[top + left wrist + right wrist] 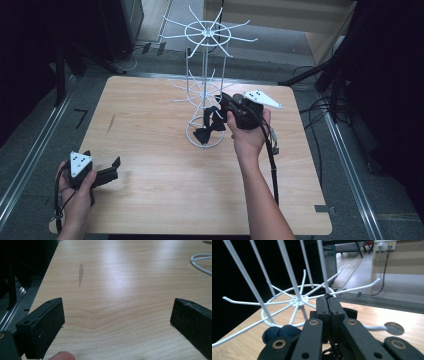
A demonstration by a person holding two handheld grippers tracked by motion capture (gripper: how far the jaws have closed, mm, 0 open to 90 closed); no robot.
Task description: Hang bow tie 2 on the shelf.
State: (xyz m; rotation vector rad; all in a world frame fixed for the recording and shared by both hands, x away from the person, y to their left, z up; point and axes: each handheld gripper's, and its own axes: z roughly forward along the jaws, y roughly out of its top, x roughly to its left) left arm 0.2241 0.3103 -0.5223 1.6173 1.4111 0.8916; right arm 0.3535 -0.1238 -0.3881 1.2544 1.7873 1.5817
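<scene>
Light wooden table (165, 165), white wire rack (206, 90) standing on it, bow tie (209, 129) at its base.

The high view looks down the table (150, 165); both gripper views sit low, sharing its white wire rack (205, 75).

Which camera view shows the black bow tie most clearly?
The high view: the bow tie hangs whole at the white wire rack, its strap held in the shut right tool. The right gripper view shows a dark rounded part of it beside the jaws. The left gripper view shows bare table.
</scene>
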